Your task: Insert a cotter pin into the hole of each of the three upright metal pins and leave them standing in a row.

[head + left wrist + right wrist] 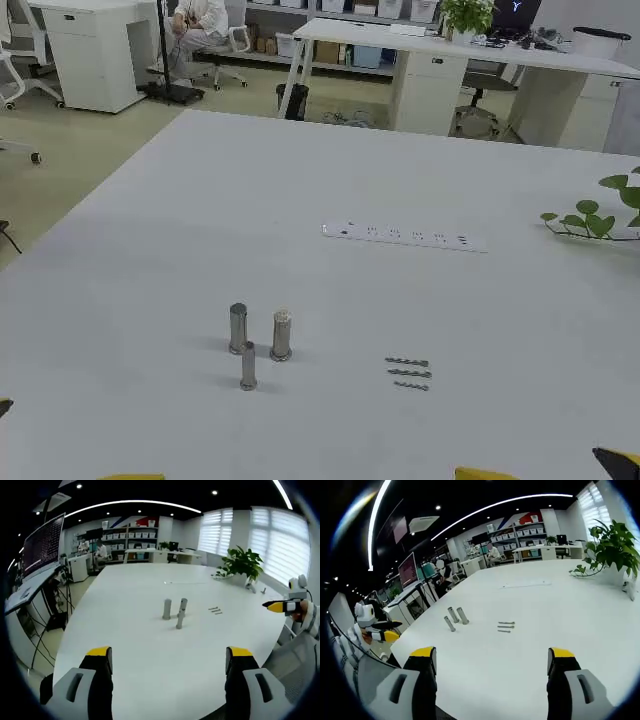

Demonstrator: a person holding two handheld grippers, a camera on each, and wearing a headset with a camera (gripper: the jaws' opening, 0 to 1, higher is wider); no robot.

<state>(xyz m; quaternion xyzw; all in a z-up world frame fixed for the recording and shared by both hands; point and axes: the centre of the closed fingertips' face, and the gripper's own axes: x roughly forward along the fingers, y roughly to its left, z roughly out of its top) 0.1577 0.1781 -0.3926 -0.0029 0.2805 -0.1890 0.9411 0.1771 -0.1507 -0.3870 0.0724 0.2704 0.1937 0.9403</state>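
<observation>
Left gripper (169,654) and right gripper (492,654): jaws wide apart, empty. Three pins (281,335) upright, clustered on table (420,300). Three cotters (408,373) lie loose near them.

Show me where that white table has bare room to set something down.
Wide bare tabletop lies left of the three metal pins, and between them and the power strip. More lies right of the cotter pins, toward the plant. Crowded only among the clustered pins.
</observation>
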